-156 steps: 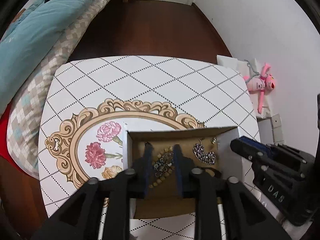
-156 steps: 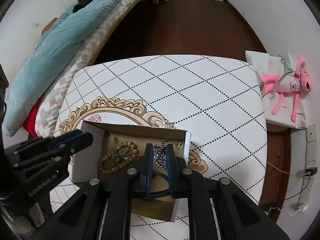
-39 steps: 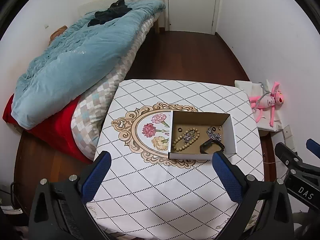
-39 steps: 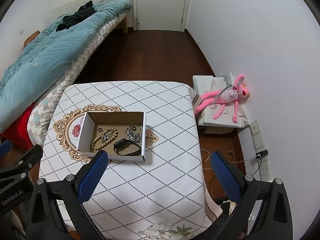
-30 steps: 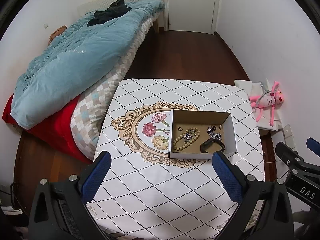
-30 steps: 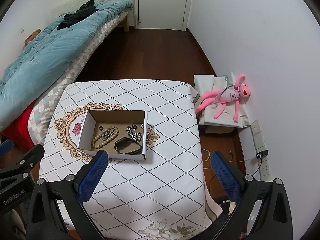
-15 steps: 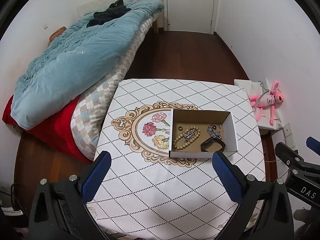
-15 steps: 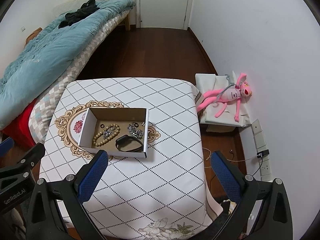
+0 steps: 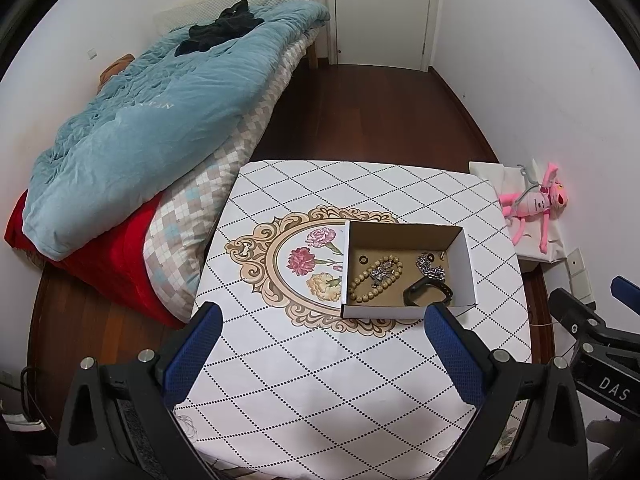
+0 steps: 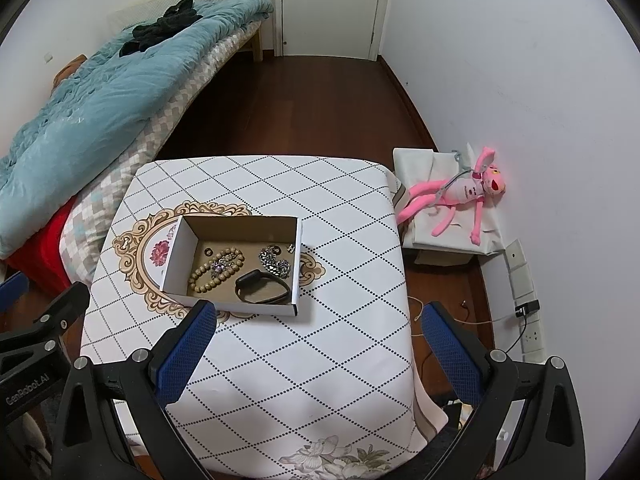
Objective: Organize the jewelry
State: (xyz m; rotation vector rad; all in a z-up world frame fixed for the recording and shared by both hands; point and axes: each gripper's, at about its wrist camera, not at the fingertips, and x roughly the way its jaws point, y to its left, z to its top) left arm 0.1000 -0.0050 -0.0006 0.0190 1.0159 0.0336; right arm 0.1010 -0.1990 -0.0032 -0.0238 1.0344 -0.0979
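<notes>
Both your left gripper (image 9: 318, 354) and right gripper (image 10: 318, 350) hang spread wide and empty above the table's (image 10: 280, 360) near edge. The jewelry sits inside the box (image 10: 232, 302) mid-table; approach it slowly and vertically.

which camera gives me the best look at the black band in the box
The right wrist view: the black band lies as a whole open loop on the floor of the box, nothing in front of it. In the left wrist view the band sits close behind the box's near wall, smaller, with a blue finger just below it.
</notes>
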